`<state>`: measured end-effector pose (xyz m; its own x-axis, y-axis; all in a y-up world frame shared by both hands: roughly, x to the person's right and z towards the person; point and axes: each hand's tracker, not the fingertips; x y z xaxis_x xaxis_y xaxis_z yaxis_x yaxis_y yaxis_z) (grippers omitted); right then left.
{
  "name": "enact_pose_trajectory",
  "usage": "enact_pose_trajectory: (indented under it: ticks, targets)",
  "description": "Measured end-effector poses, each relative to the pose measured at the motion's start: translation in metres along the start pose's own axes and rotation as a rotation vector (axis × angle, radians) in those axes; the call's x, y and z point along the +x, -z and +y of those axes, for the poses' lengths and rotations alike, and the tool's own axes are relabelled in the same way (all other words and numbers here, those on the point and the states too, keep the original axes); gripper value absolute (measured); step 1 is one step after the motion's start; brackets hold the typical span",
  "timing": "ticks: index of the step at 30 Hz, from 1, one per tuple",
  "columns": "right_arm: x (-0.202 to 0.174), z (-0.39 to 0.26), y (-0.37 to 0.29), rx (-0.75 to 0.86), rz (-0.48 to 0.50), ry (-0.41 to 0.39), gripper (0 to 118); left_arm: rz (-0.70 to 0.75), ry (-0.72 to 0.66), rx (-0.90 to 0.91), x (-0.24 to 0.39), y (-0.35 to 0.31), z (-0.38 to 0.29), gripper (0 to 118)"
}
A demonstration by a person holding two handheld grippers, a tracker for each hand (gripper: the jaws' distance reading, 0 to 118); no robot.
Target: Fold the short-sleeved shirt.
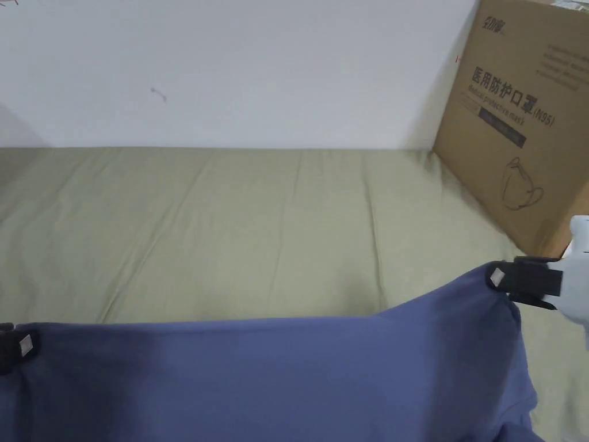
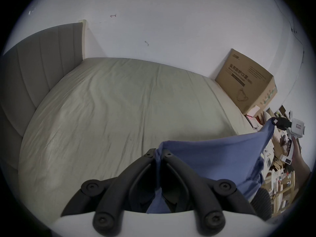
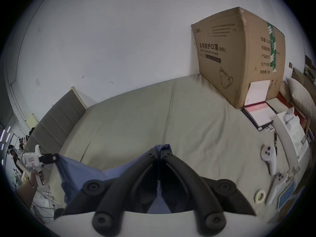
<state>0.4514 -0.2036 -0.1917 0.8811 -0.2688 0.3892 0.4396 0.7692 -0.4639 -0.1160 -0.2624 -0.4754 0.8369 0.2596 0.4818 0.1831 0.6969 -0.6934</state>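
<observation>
Both pairs of jaws are pinched tight on the blue shirt [image 1: 276,380]: the left gripper [image 2: 158,152] bites one bunched corner, the right gripper [image 3: 160,151] the other, and the cloth hangs stretched between them above the near edge of the bed [image 1: 230,230]. From the head view the left gripper [image 1: 17,347] sits at the far left edge and the right gripper [image 1: 506,282] at the right, slightly higher, so the shirt's top edge rises toward the right. Each gripper view catches the other tool farther off, with the hand that holds it: the right gripper [image 2: 277,122] in the left one, the left gripper [image 3: 53,157] in the right one. A grey padded headboard [image 2: 39,66] closes the bed's left end. Olive sheets, lightly creased, run back to a white wall [image 1: 230,63]. A closed cardboard box [image 1: 517,121] stands on the bed's right end against that wall. Just beside it the right gripper view adds flat pink and white booklets [image 3: 258,114], two white controllers [image 3: 269,158], a roll of tape [image 3: 260,196] and a pillow [image 3: 301,95].
</observation>
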Motion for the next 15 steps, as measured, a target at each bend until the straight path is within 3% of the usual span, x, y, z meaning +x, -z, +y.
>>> enact_pose_trajectory:
  ticks: [4, 7, 12, 15]
  targets:
    - [0.003, -0.050, -0.046, -0.092, 0.016, 0.040, 1, -0.038, 0.074, -0.116, -0.008, -0.015, -0.015, 4]
    - [0.007, -0.101, -0.067, -0.209, -0.029, 0.033, 1, -0.037, 0.118, -0.191, -0.013, -0.029, -0.039, 4]
    - [0.023, -0.177, -0.066, -0.393, -0.090, 0.055, 1, -0.095, 0.043, -0.328, -0.026, -0.046, -0.106, 4]
    - [0.040, -0.201, -0.056, -0.405, -0.108, 0.092, 1, -0.087, 0.018, -0.380, -0.033, -0.050, -0.145, 5]
